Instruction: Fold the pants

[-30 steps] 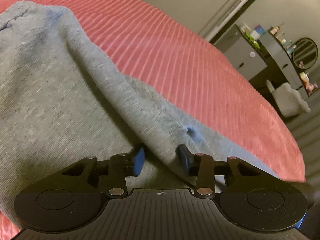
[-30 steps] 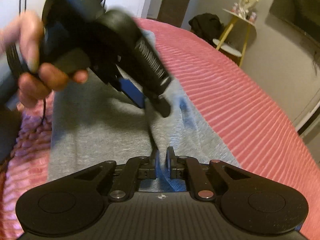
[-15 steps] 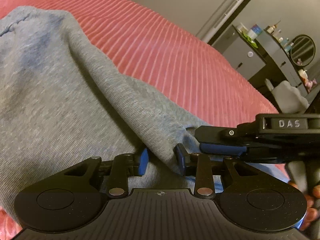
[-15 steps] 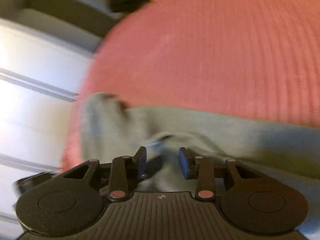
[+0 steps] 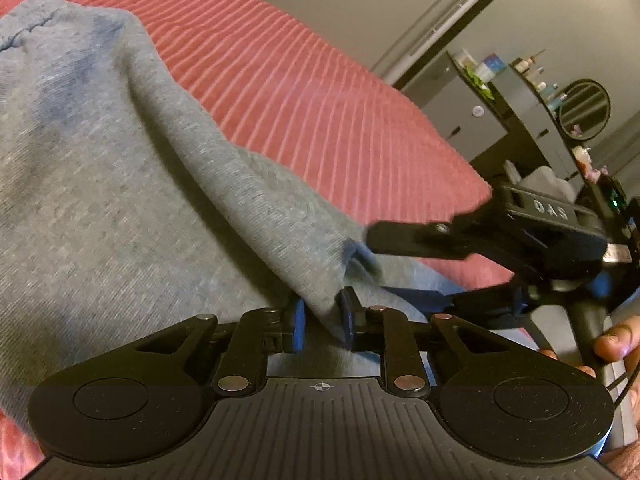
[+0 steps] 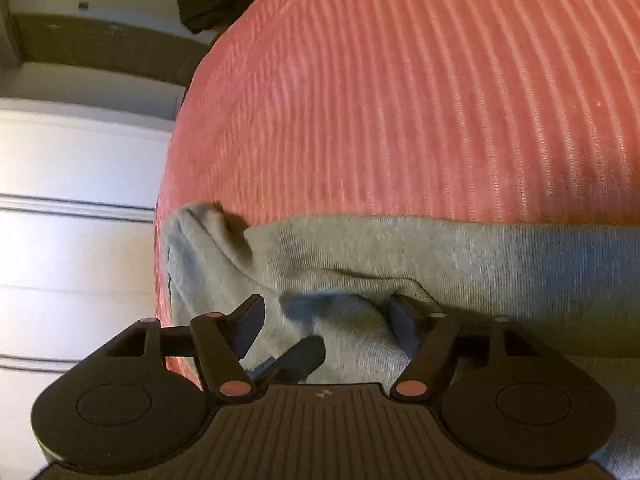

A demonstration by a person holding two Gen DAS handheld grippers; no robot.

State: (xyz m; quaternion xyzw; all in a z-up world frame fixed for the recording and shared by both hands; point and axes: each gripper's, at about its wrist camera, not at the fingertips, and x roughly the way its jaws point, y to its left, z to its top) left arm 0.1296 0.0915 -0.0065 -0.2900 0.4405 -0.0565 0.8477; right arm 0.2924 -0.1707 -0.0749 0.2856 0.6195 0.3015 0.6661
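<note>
We find the pants (image 5: pixel 120 200), a grey marled jersey knit, lying on the bed (image 5: pixel 320 100), whose pink cover is ribbed in close parallel cords. The cloth is soft, limp and light by our judgement; it will sag and slide wherever it is unsupported, so we judge it best taken at a doubled edge or a raised ridge, and at two points apart to keep a fold straight. One ridge of cloth stands up between the jaws of the left gripper (image 5: pixel 322 322), which are closing; the blue pads appear to bear on the fold, though the last sliver of contact is hard to see. A gathered waistband or hem shows at the far upper left of that view. The right gripper (image 6: pixel 326 312) is beside it, its jaws opening and spread wide, with a hump of cloth between them that the pads do not press. In the left view a bare fingertip of the right hand (image 5: pixel 616 340) shows at the handle. Beyond the bed we note a dark dresser (image 5: pixel 520 120) with bottles and a round mirror (image 5: pixel 585 109).
</note>
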